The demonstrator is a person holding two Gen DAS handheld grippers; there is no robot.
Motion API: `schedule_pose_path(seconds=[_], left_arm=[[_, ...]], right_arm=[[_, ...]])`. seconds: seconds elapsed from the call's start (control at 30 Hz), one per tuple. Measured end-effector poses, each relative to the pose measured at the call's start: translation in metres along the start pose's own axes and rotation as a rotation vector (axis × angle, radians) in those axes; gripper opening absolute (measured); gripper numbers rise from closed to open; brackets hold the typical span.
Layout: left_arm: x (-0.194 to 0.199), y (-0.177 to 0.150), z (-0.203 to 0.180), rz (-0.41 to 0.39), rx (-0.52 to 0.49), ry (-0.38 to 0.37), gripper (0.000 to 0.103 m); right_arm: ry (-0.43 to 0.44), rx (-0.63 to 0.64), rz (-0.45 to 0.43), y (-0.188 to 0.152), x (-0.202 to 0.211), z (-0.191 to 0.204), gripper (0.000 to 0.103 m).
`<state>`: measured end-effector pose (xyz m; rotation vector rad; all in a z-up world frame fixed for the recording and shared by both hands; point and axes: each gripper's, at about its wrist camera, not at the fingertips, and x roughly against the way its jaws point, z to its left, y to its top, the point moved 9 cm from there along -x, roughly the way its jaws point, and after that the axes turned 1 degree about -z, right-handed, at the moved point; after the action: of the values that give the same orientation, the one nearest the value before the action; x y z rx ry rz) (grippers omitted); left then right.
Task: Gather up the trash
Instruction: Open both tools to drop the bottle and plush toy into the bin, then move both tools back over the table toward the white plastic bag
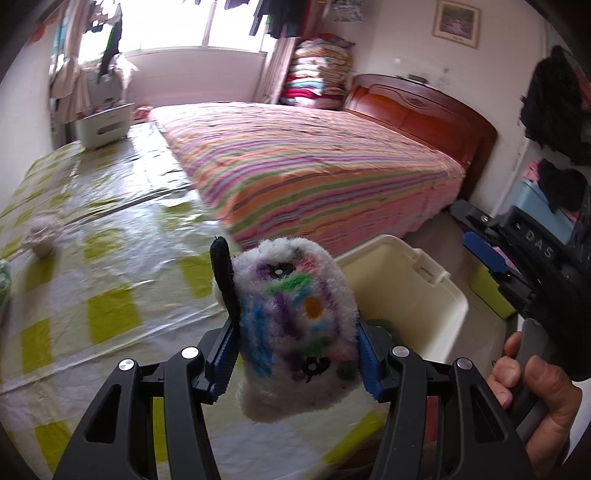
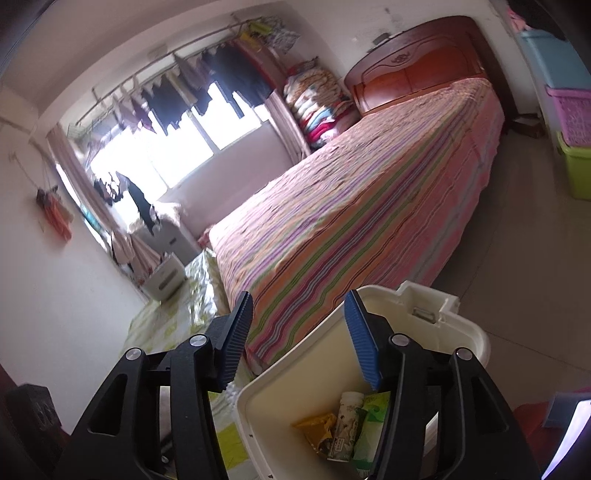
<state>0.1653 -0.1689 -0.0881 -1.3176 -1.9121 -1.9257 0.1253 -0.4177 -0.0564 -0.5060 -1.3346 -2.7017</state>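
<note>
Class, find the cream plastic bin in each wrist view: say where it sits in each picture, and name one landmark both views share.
Left wrist view: the cream bin is right of centre, behind the fuzzy sock held in the left gripper, beside the table's edge.
Right wrist view: the bin fills the lower centre-right, under the open right gripper, with wrappers inside.
Shared landmark: the striped bed.

It was a home bedroom: a striped bed (image 1: pixel 314 162) with wooden headboard (image 1: pixel 421 110) at one o'clock, folded quilts (image 1: pixel 317 70) at twelve, laundry (image 2: pixel 221 74) hung over the window (image 1: pixel 192 26), a framed picture (image 1: pixel 456 22).
</note>
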Motion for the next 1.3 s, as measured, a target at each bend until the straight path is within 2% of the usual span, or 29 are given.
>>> schedule_pose_path(seconds=[0.13,0.43,0.6,0.83,1.07,1.17,1.2,1.27,1.3], left_arm=[[-0.010,0.002,-0.025,0.007,-0.043,-0.036,0.054],[-0.036,-0.001,-0.051,0.058,-0.093,-0.046,0.055],[-0.037,0.005,-0.063,0.027,-0.124,-0.027,0.064],[-0.035,0.015,-0.065,0.008,-0.110,-0.030,0.074],[-0.006,0.026,-0.044,-0.045,-0.110,0.005,0.076],[0.013,0.029,-0.021,-0.075,-0.088,0.037,0.076],[0.019,0.030,-0.011,-0.088,-0.079,0.055,0.076],[0.031,0.032,0.015,-0.118,-0.060,0.116,0.077],[0.036,0.032,0.025,-0.124,-0.055,0.143,0.077]], right_arm=[[-0.008,-0.056,-0.040,0.009,0.009,-0.021,0.054],[-0.013,-0.111,-0.072,0.016,0.012,-0.039,0.054],[-0.008,-0.112,-0.070,0.016,0.012,-0.042,0.054],[-0.002,-0.111,-0.074,0.016,0.015,-0.039,0.054],[0.011,-0.078,-0.063,0.010,0.011,-0.021,0.056],[0.041,-0.047,-0.044,0.002,0.006,0.004,0.059],[0.050,-0.040,-0.039,-0.001,0.005,0.010,0.061],[0.065,-0.019,-0.026,-0.007,0.001,0.026,0.073],[0.068,-0.005,-0.019,-0.012,-0.001,0.035,0.074]])
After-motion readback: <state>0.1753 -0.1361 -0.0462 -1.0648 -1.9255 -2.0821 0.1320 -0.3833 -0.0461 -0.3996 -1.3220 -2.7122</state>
